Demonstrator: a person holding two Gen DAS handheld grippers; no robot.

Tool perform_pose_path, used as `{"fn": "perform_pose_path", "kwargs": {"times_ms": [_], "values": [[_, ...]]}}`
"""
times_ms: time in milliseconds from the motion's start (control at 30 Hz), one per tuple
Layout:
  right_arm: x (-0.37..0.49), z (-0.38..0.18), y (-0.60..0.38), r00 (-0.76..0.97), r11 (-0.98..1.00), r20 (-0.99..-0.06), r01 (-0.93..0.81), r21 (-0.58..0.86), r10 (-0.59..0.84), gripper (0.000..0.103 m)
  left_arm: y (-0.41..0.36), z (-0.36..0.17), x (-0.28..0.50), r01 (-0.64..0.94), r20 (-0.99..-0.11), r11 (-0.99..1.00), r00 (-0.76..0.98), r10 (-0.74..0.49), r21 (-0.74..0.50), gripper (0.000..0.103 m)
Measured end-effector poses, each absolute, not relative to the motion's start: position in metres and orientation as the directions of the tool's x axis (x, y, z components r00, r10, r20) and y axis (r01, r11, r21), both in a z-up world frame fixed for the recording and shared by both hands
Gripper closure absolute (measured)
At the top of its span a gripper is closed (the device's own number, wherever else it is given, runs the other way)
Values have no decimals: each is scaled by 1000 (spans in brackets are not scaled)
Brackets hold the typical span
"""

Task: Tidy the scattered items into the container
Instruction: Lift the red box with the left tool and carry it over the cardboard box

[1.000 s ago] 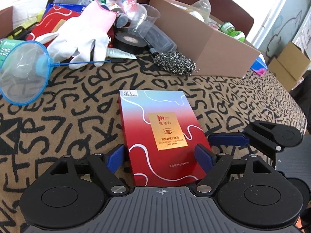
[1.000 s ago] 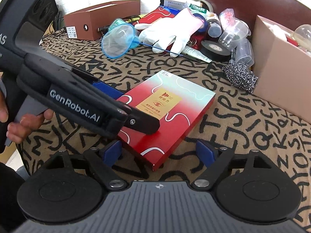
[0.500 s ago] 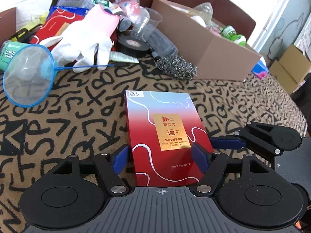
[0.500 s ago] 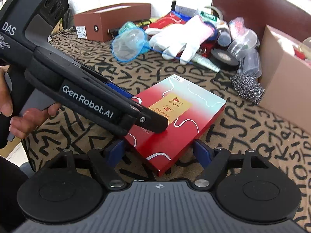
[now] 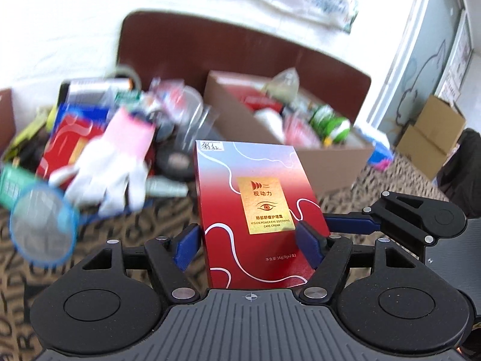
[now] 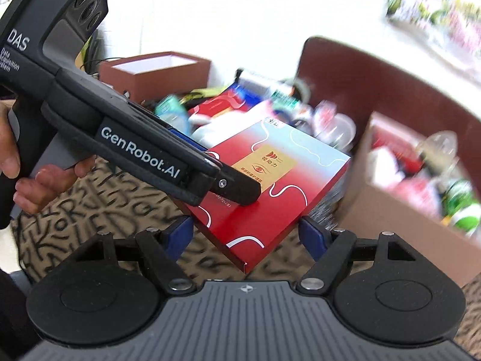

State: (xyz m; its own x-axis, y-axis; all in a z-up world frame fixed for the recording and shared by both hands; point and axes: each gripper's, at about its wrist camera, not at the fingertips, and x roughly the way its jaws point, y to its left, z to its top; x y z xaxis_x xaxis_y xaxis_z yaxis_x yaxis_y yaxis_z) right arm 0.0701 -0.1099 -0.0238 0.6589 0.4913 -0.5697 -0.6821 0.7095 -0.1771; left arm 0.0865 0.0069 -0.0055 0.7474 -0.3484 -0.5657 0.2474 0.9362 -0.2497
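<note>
Red eye-cream box (image 5: 255, 210), flat on the patterned cloth (image 5: 99, 240) a second ago, now rides lifted, left gripper (image 5: 248, 245) and right gripper (image 6: 245, 236) both clamping it (two-handed), short of the cardboard container (image 5: 327, 162) beyond.

Motion blur smears the clutter pile (image 5: 120, 138) and the cardboard box's (image 6: 390, 210) contents

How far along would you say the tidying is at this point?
Partly done: the cardboard box already holds bottles and packets. In hand: the red box, lifted off the table between both grippers' pads, left gripper and right gripper. Left: the glove, net and clutter behind.
</note>
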Motion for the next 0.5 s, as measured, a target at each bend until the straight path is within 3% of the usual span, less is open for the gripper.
{"fn": "perform_pose_path", "kwargs": {"times_ms": [500], "values": [[170,28,-154,721,739,-506,-638,-216,474,22,-38,52,198,272,-488,933,798,-355,-235,25]]}}
